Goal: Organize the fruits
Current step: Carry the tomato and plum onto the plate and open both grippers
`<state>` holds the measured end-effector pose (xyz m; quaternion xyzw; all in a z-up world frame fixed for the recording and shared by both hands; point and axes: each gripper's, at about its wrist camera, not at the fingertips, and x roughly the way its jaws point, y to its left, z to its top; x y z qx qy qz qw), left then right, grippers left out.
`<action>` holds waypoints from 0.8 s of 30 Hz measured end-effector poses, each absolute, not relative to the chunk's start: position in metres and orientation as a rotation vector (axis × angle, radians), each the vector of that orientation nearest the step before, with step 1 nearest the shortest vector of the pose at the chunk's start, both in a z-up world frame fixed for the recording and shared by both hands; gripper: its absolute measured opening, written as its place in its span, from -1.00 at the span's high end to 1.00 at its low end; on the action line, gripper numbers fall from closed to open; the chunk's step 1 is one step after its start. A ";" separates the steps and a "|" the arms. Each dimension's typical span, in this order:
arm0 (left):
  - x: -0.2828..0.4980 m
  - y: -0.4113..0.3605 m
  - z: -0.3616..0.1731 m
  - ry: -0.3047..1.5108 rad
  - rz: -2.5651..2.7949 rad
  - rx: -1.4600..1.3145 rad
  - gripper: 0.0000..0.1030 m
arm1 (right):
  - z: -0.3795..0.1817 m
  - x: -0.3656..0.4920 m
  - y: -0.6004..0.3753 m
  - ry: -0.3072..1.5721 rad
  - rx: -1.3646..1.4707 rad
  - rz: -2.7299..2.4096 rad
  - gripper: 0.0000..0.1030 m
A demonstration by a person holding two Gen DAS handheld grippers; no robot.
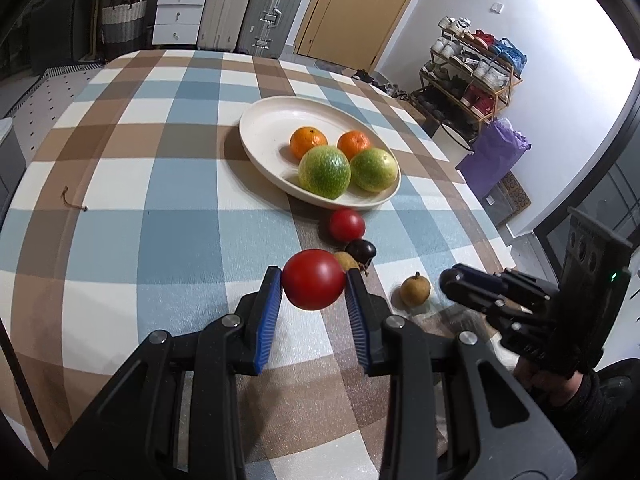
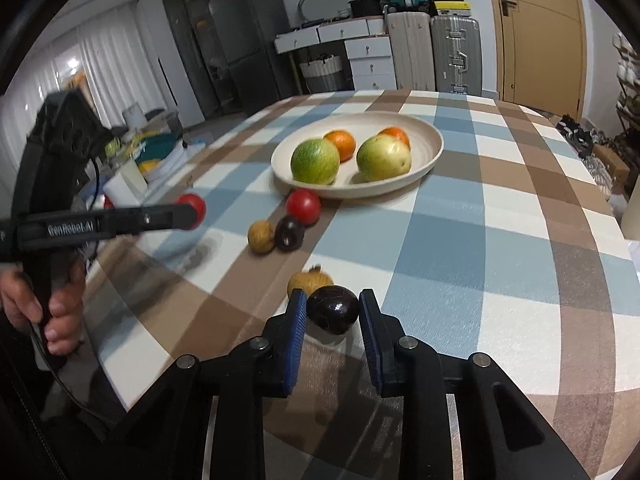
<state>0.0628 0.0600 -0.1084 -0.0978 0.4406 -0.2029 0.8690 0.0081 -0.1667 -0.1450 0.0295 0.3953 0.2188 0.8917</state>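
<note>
My left gripper [image 1: 314, 286] is shut on a red tomato [image 1: 313, 280] and holds it above the checked tablecloth; it also shows in the right wrist view [image 2: 191, 211]. My right gripper [image 2: 333, 311] is shut on a dark purple fruit [image 2: 333, 309] just above the table. A cream plate [image 1: 264, 120] holds two oranges [image 1: 308, 142] and two green fruits [image 1: 325, 171]. A second red tomato [image 1: 346, 225], a dark fruit [image 1: 361, 251] and a small brown fruit [image 1: 415, 290] lie on the cloth before the plate.
Another brown fruit [image 2: 261, 237] lies next to the dark fruit [image 2: 289, 233]. A bit of string [image 1: 74, 200] lies at the left. Suitcases [image 1: 272, 12], drawers and a shoe rack [image 1: 472, 76] stand beyond the table.
</note>
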 end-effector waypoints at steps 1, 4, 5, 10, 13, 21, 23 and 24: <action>0.064 0.060 -0.107 0.919 -0.424 -0.205 0.43 | -0.141 0.010 -0.169 0.813 0.075 0.466 0.47; 0.068 0.061 -0.102 0.909 -0.423 -0.209 0.43 | -0.127 0.016 -0.171 0.784 0.108 0.488 0.47; 0.070 0.061 -0.100 0.908 -0.423 -0.209 0.43 | -0.123 0.018 -0.172 0.774 0.117 0.489 0.47; 0.085 0.067 -0.092 0.924 -0.440 -0.270 0.43 | -0.104 0.035 -0.172 0.731 0.142 0.500 0.47; 0.094 0.068 -0.083 0.907 -0.444 -0.281 0.43 | -0.096 0.046 -0.172 0.715 0.162 0.511 0.47; 0.126 0.059 -0.064 0.887 -0.440 -0.249 0.43 | -0.078 0.089 -0.175 0.690 0.229 0.541 0.47; 0.137 0.055 -0.059 0.883 -0.434 -0.233 0.43 | -0.074 0.100 -0.177 0.687 0.247 0.549 0.47; 0.143 0.054 -0.057 0.883 -0.435 -0.227 0.43 | -0.072 0.104 -0.177 0.686 0.256 0.555 0.47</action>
